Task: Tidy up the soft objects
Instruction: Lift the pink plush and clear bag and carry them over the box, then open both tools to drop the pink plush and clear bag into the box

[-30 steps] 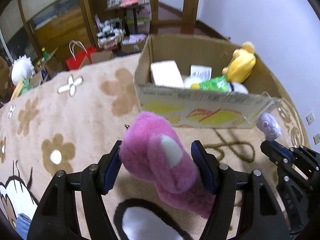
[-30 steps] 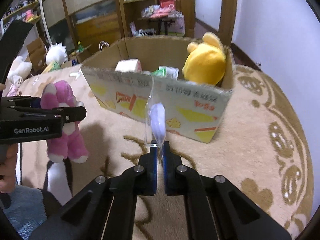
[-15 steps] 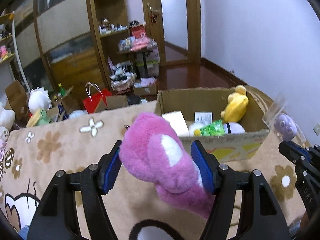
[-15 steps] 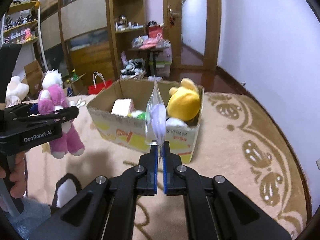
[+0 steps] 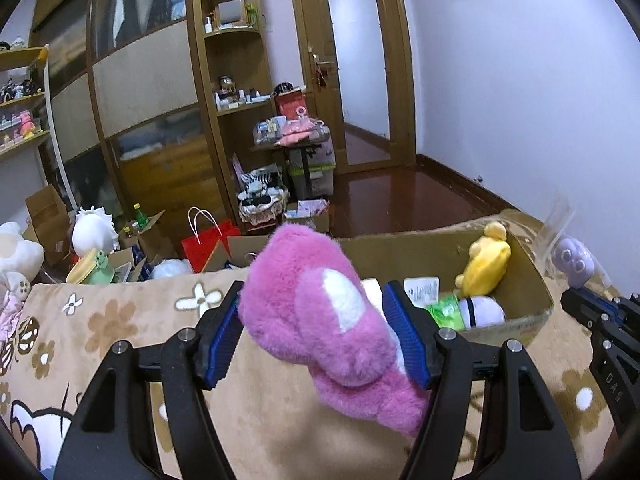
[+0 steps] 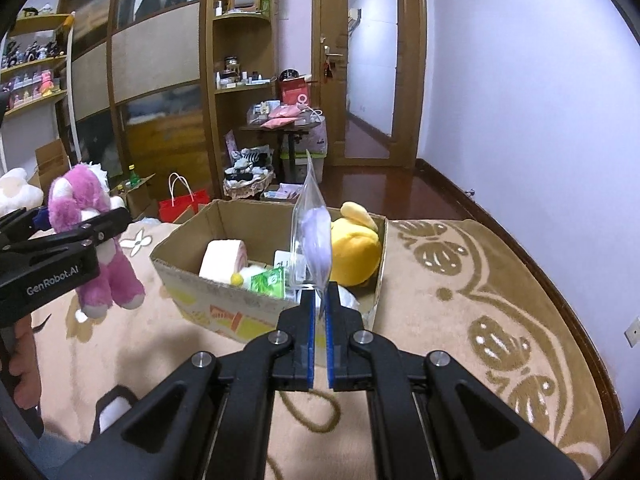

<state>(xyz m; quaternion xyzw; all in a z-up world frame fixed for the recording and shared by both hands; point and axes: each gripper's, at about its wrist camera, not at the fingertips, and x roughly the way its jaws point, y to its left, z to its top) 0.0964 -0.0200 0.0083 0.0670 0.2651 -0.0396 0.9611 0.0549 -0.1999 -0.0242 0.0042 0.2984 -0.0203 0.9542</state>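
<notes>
Left gripper (image 5: 316, 344) clamps the pink plush (image 5: 320, 320); right gripper (image 6: 319, 312) pinches a bagged purple toy (image 6: 314, 240); cardboard box (image 6: 192, 296) sits at twelve o'clock; carry both over the rim, release low.

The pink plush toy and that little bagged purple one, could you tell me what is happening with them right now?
A person is tidying soft toys with a handheld gripper in each hand. The left gripper is clamped on the pink plush toy, held in the air beside the cardboard box on the carpet. The right gripper pinches a clear bag holding a small purple toy, raised in front of the box. The box already holds a yellow plush and other items. Neither held toy is in the box yet.
</notes>
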